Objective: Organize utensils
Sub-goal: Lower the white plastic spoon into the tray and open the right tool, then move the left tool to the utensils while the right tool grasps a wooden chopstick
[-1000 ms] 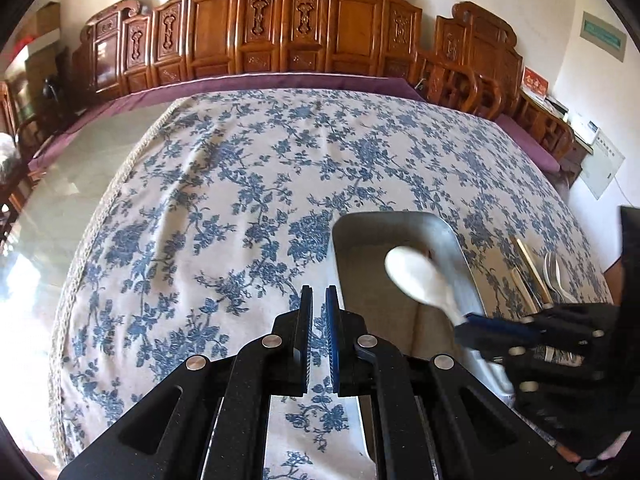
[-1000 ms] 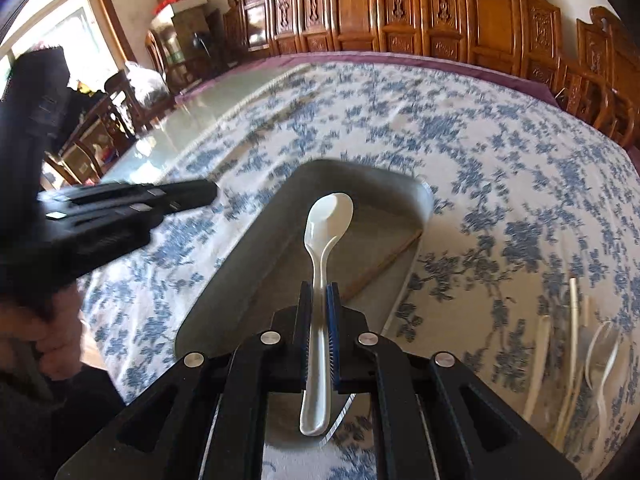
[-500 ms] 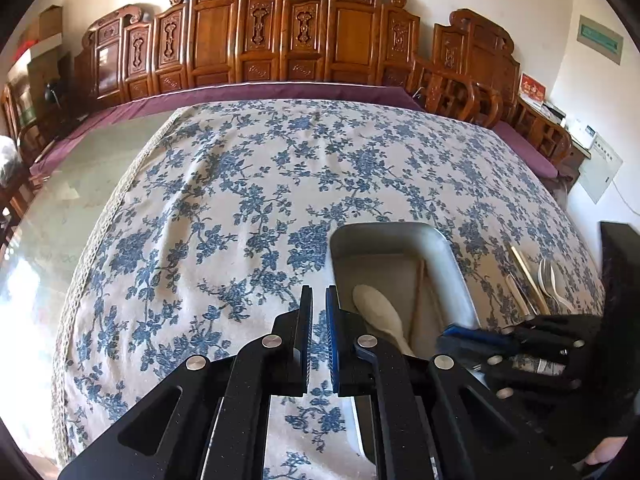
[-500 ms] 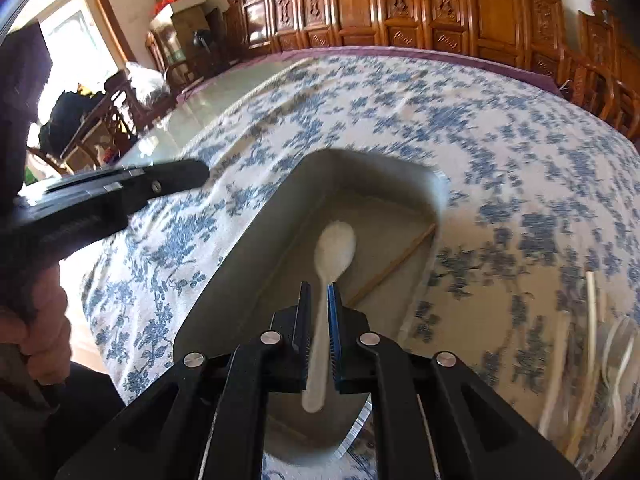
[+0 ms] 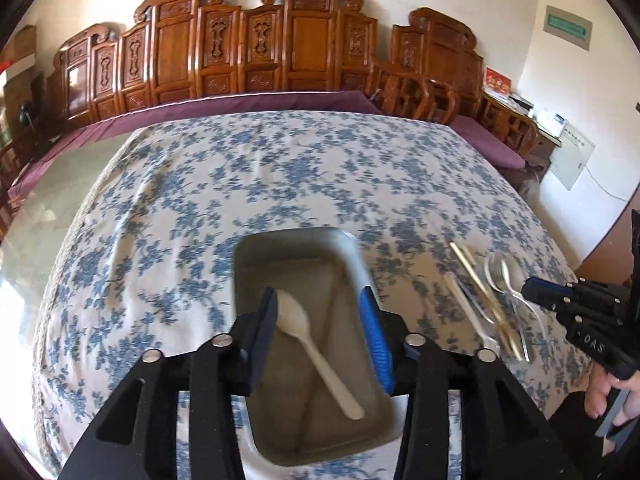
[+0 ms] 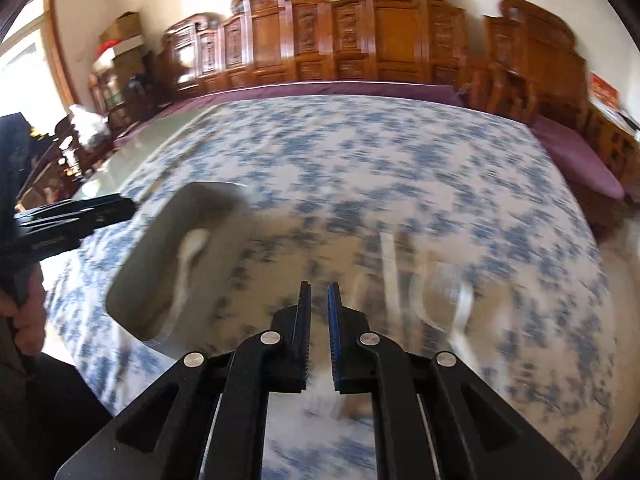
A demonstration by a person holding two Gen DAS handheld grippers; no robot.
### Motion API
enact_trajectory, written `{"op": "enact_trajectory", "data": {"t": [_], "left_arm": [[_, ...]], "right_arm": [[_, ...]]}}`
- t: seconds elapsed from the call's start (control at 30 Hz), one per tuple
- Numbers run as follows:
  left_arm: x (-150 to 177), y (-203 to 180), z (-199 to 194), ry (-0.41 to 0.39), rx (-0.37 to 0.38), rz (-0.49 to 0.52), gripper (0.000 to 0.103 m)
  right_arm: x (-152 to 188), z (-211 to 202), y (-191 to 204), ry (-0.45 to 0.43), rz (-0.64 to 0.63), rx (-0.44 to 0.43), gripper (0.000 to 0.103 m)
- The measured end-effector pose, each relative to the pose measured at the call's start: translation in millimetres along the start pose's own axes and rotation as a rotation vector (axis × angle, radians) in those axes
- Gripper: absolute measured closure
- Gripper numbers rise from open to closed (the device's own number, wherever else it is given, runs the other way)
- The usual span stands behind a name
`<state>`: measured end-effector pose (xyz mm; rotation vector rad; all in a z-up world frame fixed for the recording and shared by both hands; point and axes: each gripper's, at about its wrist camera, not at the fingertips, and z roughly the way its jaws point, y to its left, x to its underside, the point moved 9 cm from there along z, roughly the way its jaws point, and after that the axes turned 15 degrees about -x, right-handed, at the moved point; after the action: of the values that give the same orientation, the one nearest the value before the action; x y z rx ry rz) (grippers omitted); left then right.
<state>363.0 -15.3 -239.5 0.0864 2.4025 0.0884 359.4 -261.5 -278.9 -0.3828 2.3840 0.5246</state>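
Observation:
A metal tray [image 5: 296, 236] lies on the flowered cloth with a white spoon [image 5: 316, 344] and a thin wooden chopstick [image 5: 332, 308] in it. My left gripper [image 5: 318, 304] hangs over the tray; its jaws are opening, with nothing pressed between them. My right gripper [image 6: 319, 292] is shut and holds nothing, right of the tray [image 6: 160, 248] over the cloth. It shows at the right edge of the left wrist view [image 5: 530, 286], by the loose chopsticks [image 5: 480, 284] and metal spoons [image 5: 500, 276]. The right wrist view is blurred.
A white utensil [image 5: 468, 312] lies beside the loose chopsticks. Carved wooden chairs [image 5: 304, 40] line the far side of the table. A bare glass strip [image 5: 48, 184] borders the cloth on the left. A hand [image 6: 24, 312] holds the left gripper [image 6: 124, 205].
The right gripper let go of the white spoon, which now lies in the tray, and swung right toward the loose utensils. The left gripper moved over the tray and its jaws parted.

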Motion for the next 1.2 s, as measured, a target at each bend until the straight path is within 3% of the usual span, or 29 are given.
{"op": "enact_trajectory", "data": {"t": [0.17, 0.33, 0.5, 0.6, 0.83, 1.07, 1.2], "left_arm": [[5.4, -34.1, -2.8, 0.008, 0.029, 0.034, 0.060], [11.5, -64.8, -5.0, 0.005, 0.035, 0.072, 0.060], [18.6, -85.8, -2.2, 0.009, 0.029, 0.101, 0.060], [22.2, -92.8, 1.4, 0.015, 0.023, 0.123, 0.060], [27.5, -98.0, 7.2, 0.027, 0.017, 0.135, 0.060], [29.4, -101.1, 8.4, 0.029, 0.018, 0.145, 0.060], [30.7, -102.1, 8.7, 0.033, 0.016, 0.151, 0.060]], "right_arm": [[19.8, -20.1, -39.7, -0.005, 0.042, 0.058, 0.092], [34.2, -21.2, -63.0, -0.006, 0.090, 0.053, 0.087], [34.1, -2.0, -58.1, -0.003, 0.106, 0.004, 0.086], [30.3, 12.1, -47.1, 0.002, 0.100, -0.027, 0.080], [33.8, 46.6, -28.1, 0.050, 0.110, -0.092, 0.080], [41.9, 66.5, -34.3, 0.107, 0.161, -0.076, 0.080], [41.8, 64.9, -39.5, 0.093, 0.186, -0.088, 0.092]]}}
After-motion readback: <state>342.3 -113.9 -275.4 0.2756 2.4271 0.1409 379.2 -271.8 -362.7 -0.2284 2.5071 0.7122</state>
